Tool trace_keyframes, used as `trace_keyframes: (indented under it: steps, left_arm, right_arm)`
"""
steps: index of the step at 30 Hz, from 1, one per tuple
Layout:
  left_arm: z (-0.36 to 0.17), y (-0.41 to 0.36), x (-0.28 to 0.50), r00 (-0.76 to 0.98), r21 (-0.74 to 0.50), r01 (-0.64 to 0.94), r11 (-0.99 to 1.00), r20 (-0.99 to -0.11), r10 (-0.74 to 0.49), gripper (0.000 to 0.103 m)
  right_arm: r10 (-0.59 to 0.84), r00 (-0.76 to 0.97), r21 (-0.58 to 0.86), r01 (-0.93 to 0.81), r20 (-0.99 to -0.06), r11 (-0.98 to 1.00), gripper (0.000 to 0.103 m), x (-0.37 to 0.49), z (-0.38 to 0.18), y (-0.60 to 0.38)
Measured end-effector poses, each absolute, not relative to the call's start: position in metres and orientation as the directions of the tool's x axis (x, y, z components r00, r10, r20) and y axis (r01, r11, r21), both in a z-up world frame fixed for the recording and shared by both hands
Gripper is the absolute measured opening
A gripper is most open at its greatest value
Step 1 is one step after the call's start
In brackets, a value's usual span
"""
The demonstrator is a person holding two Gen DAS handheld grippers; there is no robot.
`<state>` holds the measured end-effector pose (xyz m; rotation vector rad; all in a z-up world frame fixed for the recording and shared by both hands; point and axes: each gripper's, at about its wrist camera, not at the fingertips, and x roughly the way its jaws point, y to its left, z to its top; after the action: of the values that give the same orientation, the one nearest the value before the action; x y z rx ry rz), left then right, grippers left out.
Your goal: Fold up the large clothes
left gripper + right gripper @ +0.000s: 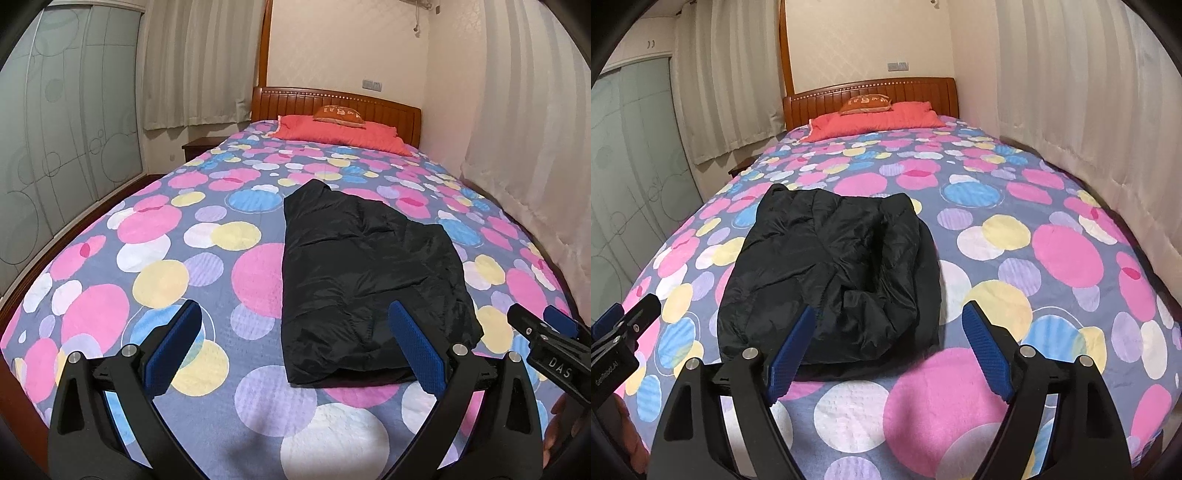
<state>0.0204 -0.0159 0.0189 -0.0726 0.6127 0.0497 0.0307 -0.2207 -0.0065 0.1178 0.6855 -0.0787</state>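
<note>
- Both my jaws stand wide open and hold nothing: the left gripper [295, 332] hangs over the bedspread [110, 258] with its right pad in front of the near right part of the jacket; I cannot tell if it touches.
- My right gripper [890, 339] hovers likewise, its left pad before the jacket's near edge.
- Just ahead lies the black puffy jacket [827, 266], already folded into a long bundle on the bed, running toward the red pillow [871, 120].
- Slippery, springy padding looks risky: pinching only the top layer could let the fold slide apart.
- Lifting one end unevenly could spill the tucked sleeves sideways.
</note>
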Motion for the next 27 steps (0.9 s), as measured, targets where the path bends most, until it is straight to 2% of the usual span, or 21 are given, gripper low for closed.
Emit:
trace_keyframes:
  steps: [27]
  left_arm:
    - [0.0157, -0.0195, 0.0141, 0.808, -0.049, -0.064, 0.997, -0.589, 0.023, 0.101]
  right_arm:
    - [-0.042, 0.787, 0.070, 0.107, -0.615, 0.992, 0.081, 0.0241, -0.0028, -0.2129]
